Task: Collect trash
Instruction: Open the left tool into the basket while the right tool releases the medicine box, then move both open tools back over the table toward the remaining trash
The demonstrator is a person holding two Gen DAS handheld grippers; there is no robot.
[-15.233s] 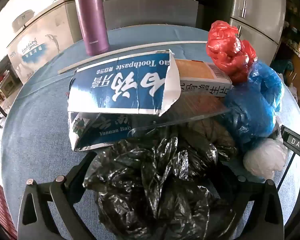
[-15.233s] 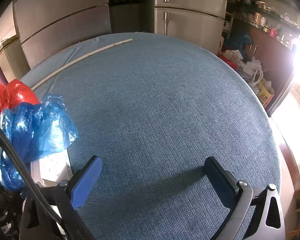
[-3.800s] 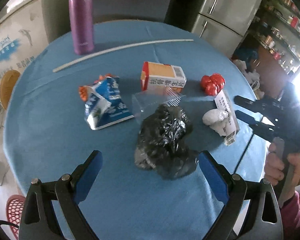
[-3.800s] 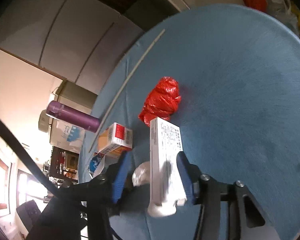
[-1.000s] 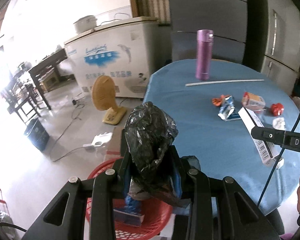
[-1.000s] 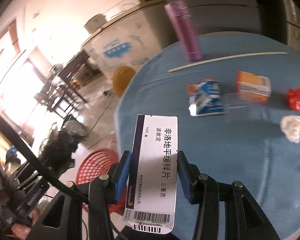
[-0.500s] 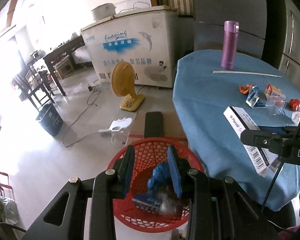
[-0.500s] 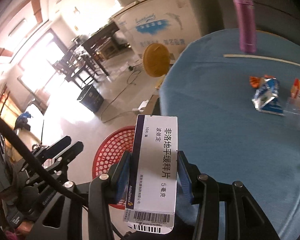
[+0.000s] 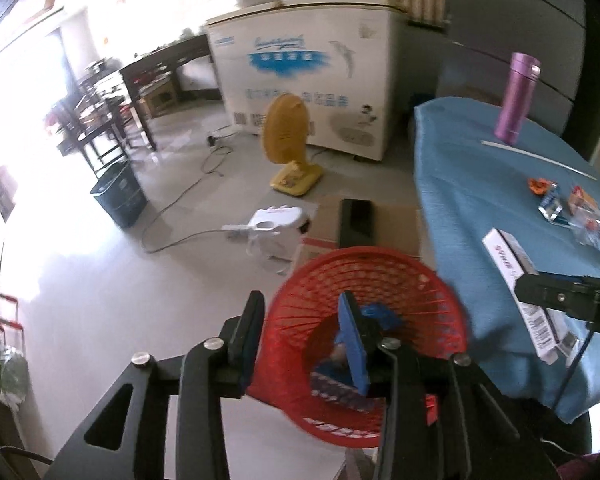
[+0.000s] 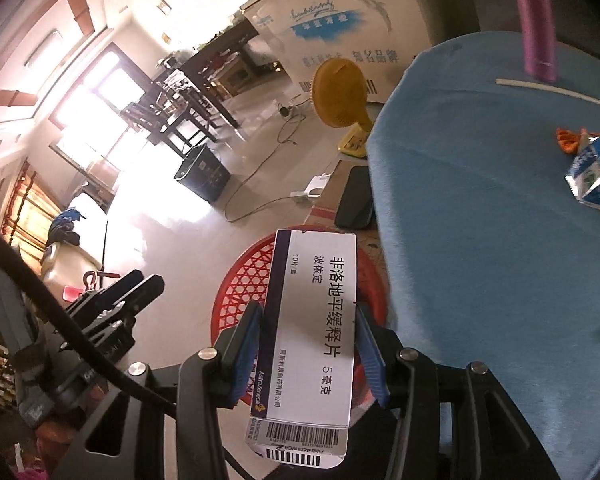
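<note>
Left gripper [image 9: 302, 326]: empty, jaws just opening — above red basket [image 9: 416, 276].
Right gripper [image 10: 308, 346]: 2 pads clamp white medicine box [image 10: 312, 328], upright over the basket — beside blue table [image 10: 480, 240].

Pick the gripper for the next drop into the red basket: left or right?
Right. The right gripper is shut on the white medicine box, held above the red basket. The left gripper is open and empty, its jaws just opened.

A purple thermos [image 9: 516, 96] is stood upright on the blue tablecloth [image 9: 468, 188]. A yellow fan [image 9: 288, 148] is set on the floor before a white chest freezer [image 9: 300, 64].
</note>
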